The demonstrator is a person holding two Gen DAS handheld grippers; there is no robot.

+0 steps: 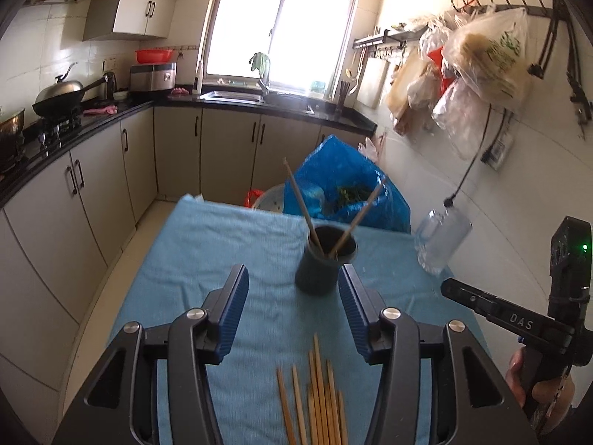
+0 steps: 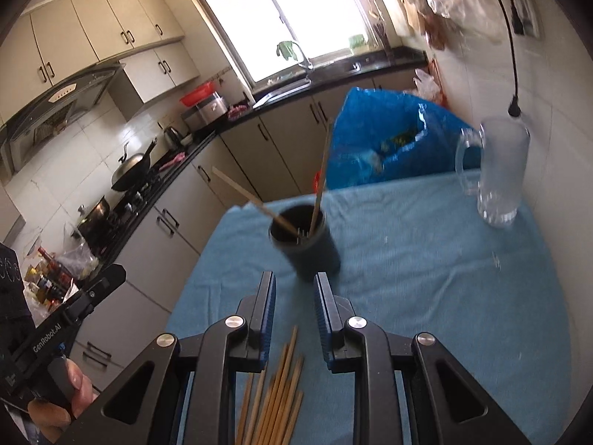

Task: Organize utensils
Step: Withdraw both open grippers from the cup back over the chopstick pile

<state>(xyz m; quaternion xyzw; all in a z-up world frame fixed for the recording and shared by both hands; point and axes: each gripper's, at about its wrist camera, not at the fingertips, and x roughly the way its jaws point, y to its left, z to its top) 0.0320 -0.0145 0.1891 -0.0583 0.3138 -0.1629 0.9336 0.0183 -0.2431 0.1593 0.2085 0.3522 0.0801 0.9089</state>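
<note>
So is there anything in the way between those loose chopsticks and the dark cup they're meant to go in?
Nothing visible. The loose chopsticks lie on the blue cloth in front of the dark cup, with bare cloth between them. The glass mug stands off to the right. Both the left gripper and the right gripper have open, empty jaws.

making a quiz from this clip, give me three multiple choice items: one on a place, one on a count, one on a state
1. Where do the loose chopsticks lie?
A. on the blue cloth, nearer the camera than the cup
B. in the sink
C. inside the glass mug

2. How many chopsticks stand in the dark cup?
A. none
B. two
C. five

3. How is the left gripper?
A. shut on a chopstick
B. shut on the cup
C. open, holding nothing

Answers:
1 A, the bundle rests on the cloth between the fingers in both views.
2 B, two sticks lean apart out of its mouth.
3 C, its jaws stand wide apart with only cloth between; the right gripper is open too.
</note>
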